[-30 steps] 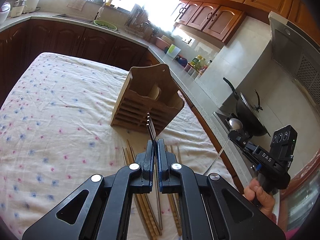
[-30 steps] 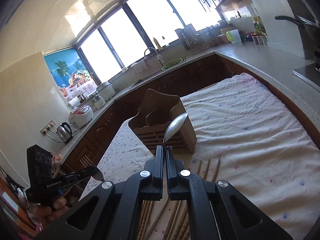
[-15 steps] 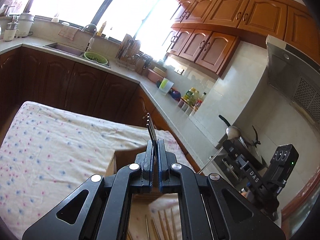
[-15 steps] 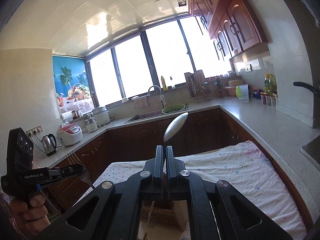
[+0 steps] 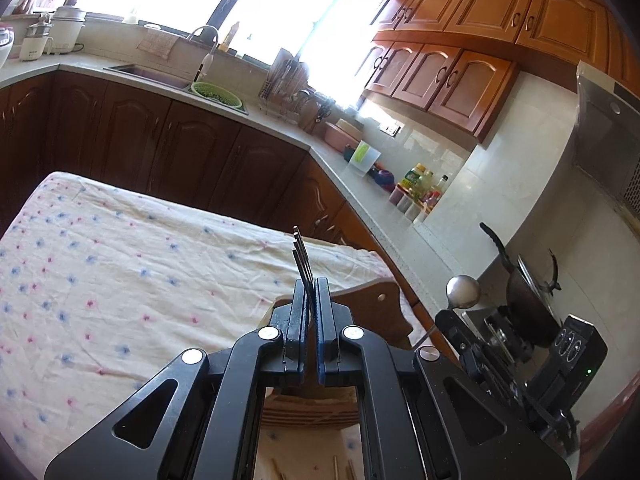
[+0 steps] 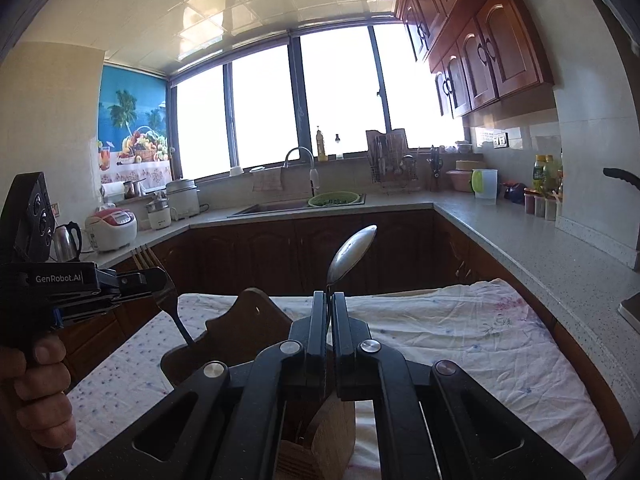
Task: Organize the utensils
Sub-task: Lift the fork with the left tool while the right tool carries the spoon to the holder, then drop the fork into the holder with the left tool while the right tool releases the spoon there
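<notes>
i'm holding a fork [image 5: 301, 258] in the left gripper [image 5: 310, 300], jaws clenched on its neck, tines sticking up and forward past the tips. the right gripper [image 6: 329, 312] is clamped on a spoon [image 6: 352, 254] just below the bowl, which is standing up and leaning a little right. both are hanging over the wooden utensil holder [image 6: 240, 328] on the flowered cloth [image 5: 120, 272], and in the right view the fork's handle is reaching down to the holder's rim; i can't tell whether it's already inside a compartment.

i'm judging both pieces as thin steel: stiff, light, not fragile, but smooth and slippery, likely to pivot or slide in flat pads. gripping near the head is leaving the long handle dangling below as the heavier end, which i think is helping it hang straight for a handle-first drop. a few wooden chopsticks [image 5: 340, 466] are lying on the cloth below, lighter still and prone to roll.
</notes>
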{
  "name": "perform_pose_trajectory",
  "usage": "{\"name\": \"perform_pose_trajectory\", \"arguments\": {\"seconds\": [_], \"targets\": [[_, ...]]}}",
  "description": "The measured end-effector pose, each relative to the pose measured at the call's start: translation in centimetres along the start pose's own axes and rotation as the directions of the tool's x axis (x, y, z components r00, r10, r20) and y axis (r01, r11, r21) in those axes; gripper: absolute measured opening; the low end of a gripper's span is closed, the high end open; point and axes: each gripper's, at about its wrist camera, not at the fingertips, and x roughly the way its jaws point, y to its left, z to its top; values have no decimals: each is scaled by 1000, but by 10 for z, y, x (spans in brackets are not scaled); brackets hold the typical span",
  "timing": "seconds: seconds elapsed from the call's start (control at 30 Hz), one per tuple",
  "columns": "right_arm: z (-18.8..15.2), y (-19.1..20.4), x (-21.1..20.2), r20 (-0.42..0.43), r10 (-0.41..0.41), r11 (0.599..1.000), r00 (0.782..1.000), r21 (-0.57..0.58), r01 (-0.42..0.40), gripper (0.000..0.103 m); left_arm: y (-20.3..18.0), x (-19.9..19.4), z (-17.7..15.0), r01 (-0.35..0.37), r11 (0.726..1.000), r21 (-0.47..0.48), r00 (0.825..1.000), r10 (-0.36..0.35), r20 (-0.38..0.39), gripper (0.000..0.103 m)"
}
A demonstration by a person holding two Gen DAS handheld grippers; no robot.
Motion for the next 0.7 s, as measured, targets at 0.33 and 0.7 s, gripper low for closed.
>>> {"name": "perform_pose_trajectory", "arguments": {"seconds": [0.33, 0.7], "targets": [[-17, -12, 11, -105, 33, 999, 994, 45, -29, 2, 1, 9, -14, -30, 1000, 4, 998, 30, -48, 3], [-13, -21, 9, -117, 63, 991, 991, 126, -48, 7, -3, 7, -9, -51, 999, -1, 997, 50, -55, 8]]}}
